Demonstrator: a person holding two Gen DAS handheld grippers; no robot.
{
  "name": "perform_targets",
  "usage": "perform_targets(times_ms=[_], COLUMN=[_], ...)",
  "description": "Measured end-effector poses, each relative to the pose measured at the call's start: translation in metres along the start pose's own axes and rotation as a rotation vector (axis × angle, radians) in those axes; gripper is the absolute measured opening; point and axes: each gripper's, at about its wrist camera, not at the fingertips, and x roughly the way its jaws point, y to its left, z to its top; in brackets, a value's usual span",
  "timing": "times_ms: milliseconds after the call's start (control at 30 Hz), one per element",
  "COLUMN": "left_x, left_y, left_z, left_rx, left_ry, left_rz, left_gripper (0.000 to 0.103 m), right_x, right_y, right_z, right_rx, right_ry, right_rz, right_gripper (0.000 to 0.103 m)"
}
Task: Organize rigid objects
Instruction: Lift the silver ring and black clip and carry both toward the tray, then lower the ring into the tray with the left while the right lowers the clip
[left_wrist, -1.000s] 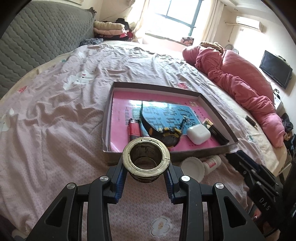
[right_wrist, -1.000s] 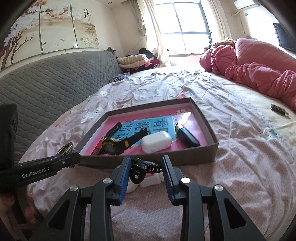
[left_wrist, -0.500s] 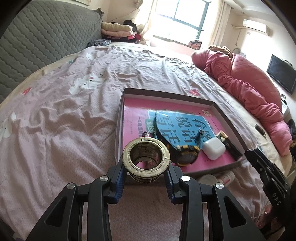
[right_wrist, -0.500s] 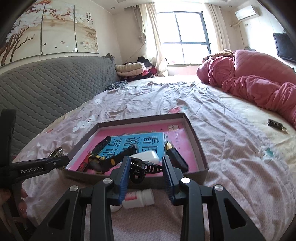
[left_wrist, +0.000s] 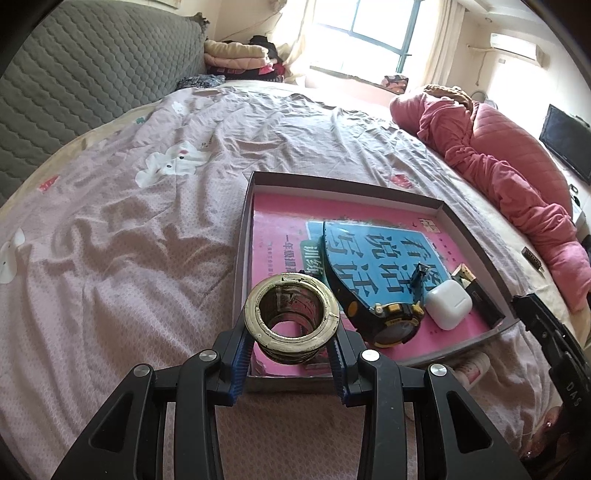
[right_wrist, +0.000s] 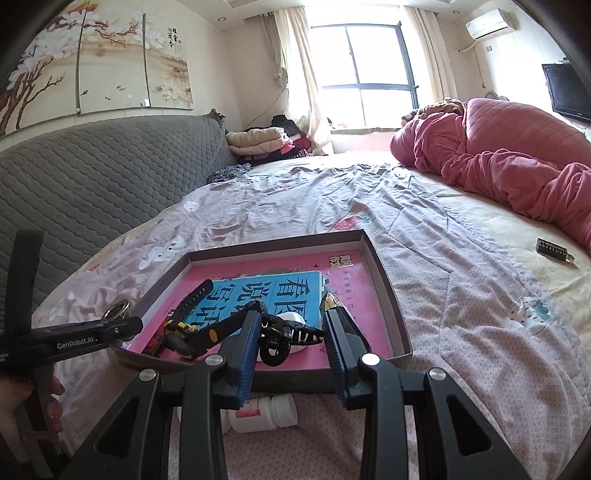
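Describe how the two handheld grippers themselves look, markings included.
Both are matte black plastic frames with triangular cut-outs and silver round bolts. The left gripper and right gripper each carry ribbed blue pads on their fingers. White lettering reads "GenRobot.AI" along the left one's side and "DAS" on the right one's. No cables show.

The metal ring (left_wrist: 291, 318) is hiding the box's (left_wrist: 476, 236) near corner floor and part of the watch (left_wrist: 391, 317) strap. The white bottle (right_wrist: 264, 408), beside the box, is lying partly behind the right hand-held gripper (right_wrist: 291, 341). The small dark item (right_wrist: 552, 249) beyond the box is showing illegible lettering.
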Motion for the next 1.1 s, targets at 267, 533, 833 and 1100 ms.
perform_targets(times_ms=[267,533,833,1100], left_x=[0.011,0.014,0.018,0.018], left_y=[-0.006,-0.01,-0.014,-0.017], left_z=[0.001,0.002,-0.002,-0.005], left_rx=[0.036,0.051,0.047,0.05], left_ry=[0.018,0.018,0.033,0.032], left_rz=[0.039,0.044,0.001,-0.005], left_gripper=[0.038,0.038,0.038,0.038], right_x=[0.005,0.012,0.027,0.041], right_y=[-0.003,-0.003,0.0,0.006], right_z=[0.002,0.002,0.002,-0.004], right_rx=[0.006,-0.005,-0.023,-0.041], right_ry=[0.005,0.013,0.053,0.105], right_rz=[0.0,0.002,0.022,0.056], right_gripper=[0.035,0.035,0.035,0.035])
